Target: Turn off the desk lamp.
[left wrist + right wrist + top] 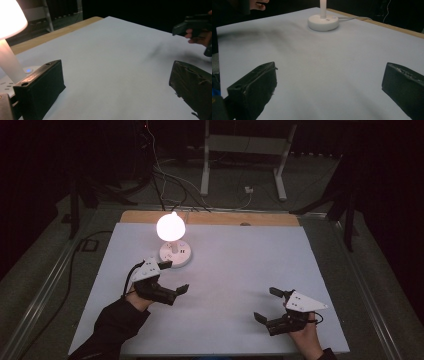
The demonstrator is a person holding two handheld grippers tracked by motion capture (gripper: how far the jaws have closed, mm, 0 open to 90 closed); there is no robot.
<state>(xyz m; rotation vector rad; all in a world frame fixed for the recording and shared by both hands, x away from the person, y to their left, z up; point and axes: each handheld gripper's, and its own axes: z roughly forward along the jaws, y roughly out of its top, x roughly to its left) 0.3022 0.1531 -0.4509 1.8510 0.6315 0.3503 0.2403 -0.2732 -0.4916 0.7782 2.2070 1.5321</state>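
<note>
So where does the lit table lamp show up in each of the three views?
High view: lamp at upper left, just beyond the left gripper.
Left gripper view: lamp at the left edge, glowing.
Right gripper view: its base at top centre.
Shared landmark: the white table sheet.

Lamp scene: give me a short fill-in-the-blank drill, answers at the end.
1. The small white table lamp with the round base and glowing shade is switched ____.
2. The gripper nearest the lamp is the ____ gripper.
3. The jaws of the right gripper stand ____, with nothing between them.
4. The lamp stands on a large ____ sheet that covers the wooden table.

Missing words: on; left; open; white
</note>
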